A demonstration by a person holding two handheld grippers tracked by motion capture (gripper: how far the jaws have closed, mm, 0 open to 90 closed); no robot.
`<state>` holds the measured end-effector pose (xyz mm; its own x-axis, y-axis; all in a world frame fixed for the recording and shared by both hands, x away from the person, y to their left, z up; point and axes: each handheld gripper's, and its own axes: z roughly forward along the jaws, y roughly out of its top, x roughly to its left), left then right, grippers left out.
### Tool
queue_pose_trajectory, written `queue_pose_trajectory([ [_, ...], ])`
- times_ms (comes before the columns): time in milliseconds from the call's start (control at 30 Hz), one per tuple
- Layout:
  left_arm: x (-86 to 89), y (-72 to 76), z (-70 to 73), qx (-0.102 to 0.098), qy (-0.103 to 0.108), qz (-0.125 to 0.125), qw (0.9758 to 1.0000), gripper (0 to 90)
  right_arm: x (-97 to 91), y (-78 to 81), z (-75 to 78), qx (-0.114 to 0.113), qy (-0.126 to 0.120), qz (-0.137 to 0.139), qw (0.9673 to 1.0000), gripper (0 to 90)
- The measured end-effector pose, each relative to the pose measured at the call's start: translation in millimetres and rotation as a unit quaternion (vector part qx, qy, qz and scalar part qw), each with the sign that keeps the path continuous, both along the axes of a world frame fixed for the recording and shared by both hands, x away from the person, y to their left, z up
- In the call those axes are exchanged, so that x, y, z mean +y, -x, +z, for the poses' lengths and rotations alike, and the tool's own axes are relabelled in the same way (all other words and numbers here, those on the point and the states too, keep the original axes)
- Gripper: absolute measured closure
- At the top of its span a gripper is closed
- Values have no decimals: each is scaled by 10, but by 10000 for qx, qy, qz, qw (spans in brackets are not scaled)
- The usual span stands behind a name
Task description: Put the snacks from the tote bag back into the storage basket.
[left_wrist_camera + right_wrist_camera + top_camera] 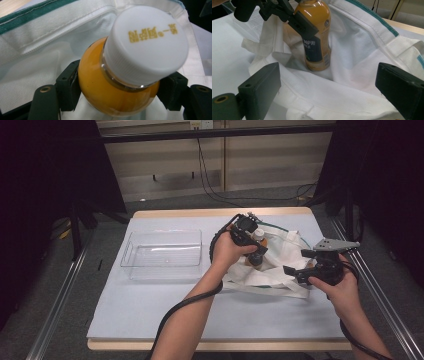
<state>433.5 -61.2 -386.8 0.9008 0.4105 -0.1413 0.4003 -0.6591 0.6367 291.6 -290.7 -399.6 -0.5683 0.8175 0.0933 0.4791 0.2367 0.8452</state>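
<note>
Orange bottle [105,85], white cap [147,42], green-trimmed white bag [362,82].

Left gripper [256,246] angled down, jaws clamped on load; right gripper [295,271] level, pointing left, jaws wide apart.

High view looks down over the table [150,320]; both gripper views sit close (sharing the bottle [117,82] and bag [352,82])

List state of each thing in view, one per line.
bottle: capped, upright inside bag, gripped at the shoulder
bag: white, mouth open, lying on table
bin: clear, empty
left gripper: shut on bottle
right gripper: jaws wide, bag rim between them, grip unclear
</note>
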Motion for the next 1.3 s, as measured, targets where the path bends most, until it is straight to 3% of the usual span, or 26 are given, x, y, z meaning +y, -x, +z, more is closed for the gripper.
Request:
queue_pose_trajectory([
  [133,-37,14,57,99,-64,-32,9999,304,-6,0,6,-13,-7,-11,10000,61],
  [533,-51,36,282,143,-166,-92,9997,306,-10,10,23,-49,8,8,10000,60],
  [833,13,36,523,82,-296,-182,9994,306,22,13,25,-27,-22,68,10000,56],
  [1100,92,21,685,192,-318,-99,9993,305,16,1,9,-2,-50,108,9999,38],
  [1300,117,5,804,234,-387,-209,9988,305,25,7,17,-15,-122,199,9997,20],
])
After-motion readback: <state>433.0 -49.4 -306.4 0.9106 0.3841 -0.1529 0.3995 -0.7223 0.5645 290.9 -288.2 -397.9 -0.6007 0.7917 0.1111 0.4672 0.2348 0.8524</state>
